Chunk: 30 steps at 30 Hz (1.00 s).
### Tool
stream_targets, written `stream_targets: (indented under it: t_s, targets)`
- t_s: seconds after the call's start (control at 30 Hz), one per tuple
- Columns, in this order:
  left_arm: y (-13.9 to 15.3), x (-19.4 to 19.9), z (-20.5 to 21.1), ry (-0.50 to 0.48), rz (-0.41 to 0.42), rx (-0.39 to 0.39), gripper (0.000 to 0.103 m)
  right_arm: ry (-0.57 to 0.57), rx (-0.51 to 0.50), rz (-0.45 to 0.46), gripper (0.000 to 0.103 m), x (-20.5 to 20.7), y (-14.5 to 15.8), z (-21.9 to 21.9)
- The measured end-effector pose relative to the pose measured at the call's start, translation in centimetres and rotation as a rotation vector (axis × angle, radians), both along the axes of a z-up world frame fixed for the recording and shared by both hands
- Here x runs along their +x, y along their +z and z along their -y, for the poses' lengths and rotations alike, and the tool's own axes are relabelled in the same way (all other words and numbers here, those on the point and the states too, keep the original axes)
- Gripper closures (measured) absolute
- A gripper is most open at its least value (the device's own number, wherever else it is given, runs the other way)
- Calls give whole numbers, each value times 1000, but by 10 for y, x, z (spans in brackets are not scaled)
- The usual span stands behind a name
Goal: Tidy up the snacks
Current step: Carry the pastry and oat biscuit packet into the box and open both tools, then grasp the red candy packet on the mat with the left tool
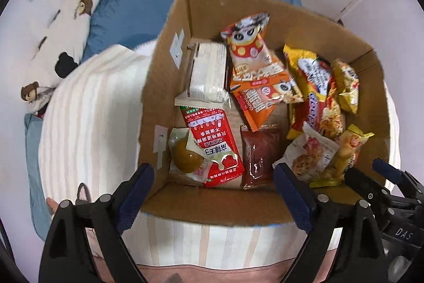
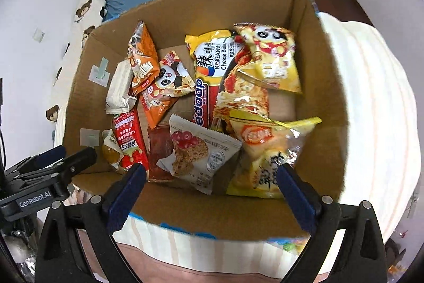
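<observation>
Your left gripper (image 1: 213, 177) hangs over the near edge of the cardboard box (image 1: 312, 25), jaws spread wide with nothing between them; your right gripper (image 2: 212, 178) does the same beside it, equally empty. The snacks all lie inside the box, which rests on a striped blanket (image 1: 87, 108): a red sachet (image 1: 212, 139) and a dark red packet (image 1: 259, 153) near the front, a white oat-bar pack (image 2: 201, 150) just beside them, and a yellow noodle pack (image 2: 220, 62) toward the back.
</observation>
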<state>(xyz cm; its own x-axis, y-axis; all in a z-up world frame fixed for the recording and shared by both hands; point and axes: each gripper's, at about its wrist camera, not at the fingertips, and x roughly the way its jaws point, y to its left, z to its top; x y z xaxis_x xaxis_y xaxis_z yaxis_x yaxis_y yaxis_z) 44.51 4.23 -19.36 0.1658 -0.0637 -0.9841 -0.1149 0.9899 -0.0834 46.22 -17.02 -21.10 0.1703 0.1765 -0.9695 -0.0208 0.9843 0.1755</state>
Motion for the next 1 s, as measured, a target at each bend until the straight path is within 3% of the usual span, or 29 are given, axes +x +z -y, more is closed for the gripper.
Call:
stream_targets:
  t_s: [0.23,0.53,0.8,1.0]
  targets:
    - [47,-46,11,1,177,59,10,-9,-10,109,2,-39,40,10]
    - [91,-97,25,-4,323,106,10,-6,-31,253,2,-97,91,10]
    - [110,-132,35,-5,378,131,10,1,3,306,2,-135,116,11]
    - [97,-170,47,-22,363,137,10,-19,78,256,2,-171,101,28]
